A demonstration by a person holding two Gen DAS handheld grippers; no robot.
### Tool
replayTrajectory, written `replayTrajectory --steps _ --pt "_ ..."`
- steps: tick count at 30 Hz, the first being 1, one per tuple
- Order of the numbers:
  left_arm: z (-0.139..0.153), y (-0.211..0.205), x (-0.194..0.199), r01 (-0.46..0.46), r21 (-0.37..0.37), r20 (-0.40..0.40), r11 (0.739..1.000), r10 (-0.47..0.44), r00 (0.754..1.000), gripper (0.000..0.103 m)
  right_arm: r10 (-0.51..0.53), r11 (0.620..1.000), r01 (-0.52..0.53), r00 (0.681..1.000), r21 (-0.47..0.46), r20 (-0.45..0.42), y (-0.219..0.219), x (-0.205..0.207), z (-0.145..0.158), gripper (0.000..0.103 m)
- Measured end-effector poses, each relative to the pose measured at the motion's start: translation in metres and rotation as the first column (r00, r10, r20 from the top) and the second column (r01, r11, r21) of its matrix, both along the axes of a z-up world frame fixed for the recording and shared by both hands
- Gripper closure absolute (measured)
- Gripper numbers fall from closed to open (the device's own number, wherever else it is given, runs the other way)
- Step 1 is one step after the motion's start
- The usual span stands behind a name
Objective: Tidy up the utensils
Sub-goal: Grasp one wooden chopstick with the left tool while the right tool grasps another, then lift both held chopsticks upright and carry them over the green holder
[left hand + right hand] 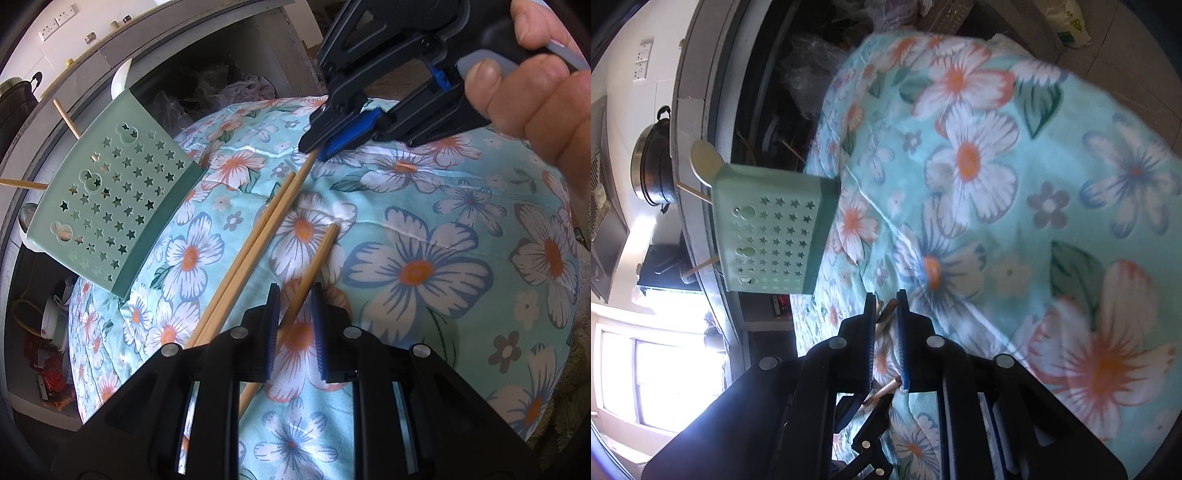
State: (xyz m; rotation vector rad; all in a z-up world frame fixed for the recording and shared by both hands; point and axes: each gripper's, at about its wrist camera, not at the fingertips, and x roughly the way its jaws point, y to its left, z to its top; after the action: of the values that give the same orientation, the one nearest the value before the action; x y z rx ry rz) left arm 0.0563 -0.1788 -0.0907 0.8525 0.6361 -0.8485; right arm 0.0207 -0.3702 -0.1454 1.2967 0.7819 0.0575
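Three wooden chopsticks lie on a floral cloth (pixel 417 266). My left gripper (pixel 295 291) is at the bottom of the left wrist view, shut on a short-looking chopstick (pixel 325 247) that crosses slantwise between its pads. My right gripper (pixel 319 149) comes in from the upper right, shut on the far tip of a long chopstick (pixel 280 206). Another chopstick (pixel 255 236) lies right beside that one. In the right wrist view the right gripper (pixel 886 295) has a chopstick (pixel 888 308) pinched between its pads. A green utensil holder (pixel 110 206) (pixel 772 229) with star holes lies tipped at the cloth's left edge.
A white spoon (pixel 703 158) and chopstick ends (pixel 66 118) stick out of the holder's far end. Behind it runs a grey counter edge (pixel 55 99) with a dark pot (pixel 650 173). Bags and clutter sit in the dark space below. A person's hand (pixel 535 92) grips the right tool.
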Motion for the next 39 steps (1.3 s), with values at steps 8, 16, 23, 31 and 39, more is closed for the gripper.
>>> replayTrajectory --steps 8,16,23,31,39 --pt "-0.003 0.005 0.027 -0.021 -0.015 -0.009 1.0 0.021 1.0 0.087 -0.049 0.999 0.05 0.995 -0.015 0.084 -0.016 -0.015 0.021 0.095" --pt "0.02 0.013 0.034 -0.046 -0.096 -0.061 0.994 0.04 0.997 0.088 -0.076 0.992 0.092 0.98 -0.081 0.184 -0.028 -0.021 0.054 0.098" --pt "0.095 0.05 0.078 -0.137 -0.372 -0.301 0.918 0.02 0.953 0.098 -0.086 0.983 0.121 0.968 -0.137 0.237 -0.035 -0.024 0.077 0.098" --pt "0.152 0.098 0.114 -0.309 -0.567 -0.414 0.763 0.06 0.908 0.099 -0.1 0.975 0.148 0.958 -0.167 0.268 -0.038 -0.034 0.091 0.098" --pt "0.192 0.129 0.133 -0.383 -0.667 -0.447 0.639 0.068 0.892 0.099 -0.104 0.97 0.155 0.96 -0.186 0.261 -0.037 -0.037 0.093 0.098"
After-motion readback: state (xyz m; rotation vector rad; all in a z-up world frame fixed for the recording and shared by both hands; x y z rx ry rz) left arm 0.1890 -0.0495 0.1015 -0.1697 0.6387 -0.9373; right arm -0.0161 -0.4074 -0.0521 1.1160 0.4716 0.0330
